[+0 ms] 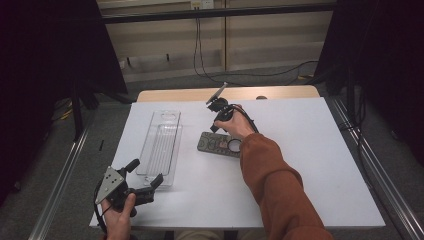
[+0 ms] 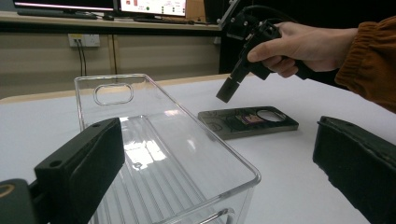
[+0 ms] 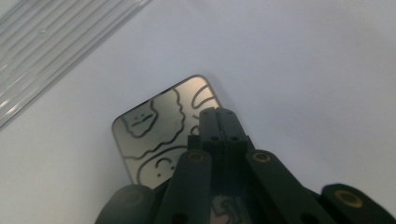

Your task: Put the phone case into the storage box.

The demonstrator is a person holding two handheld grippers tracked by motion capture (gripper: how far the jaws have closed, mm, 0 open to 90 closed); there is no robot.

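I hold my right claw (image 1: 214, 128) shut and empty just above the patterned phone case (image 3: 154, 128) lying flat beneath its tips, so next I judge it must open to grasp, while my left claw (image 1: 146, 174) waits open beside the clear tray (image 1: 161, 145).
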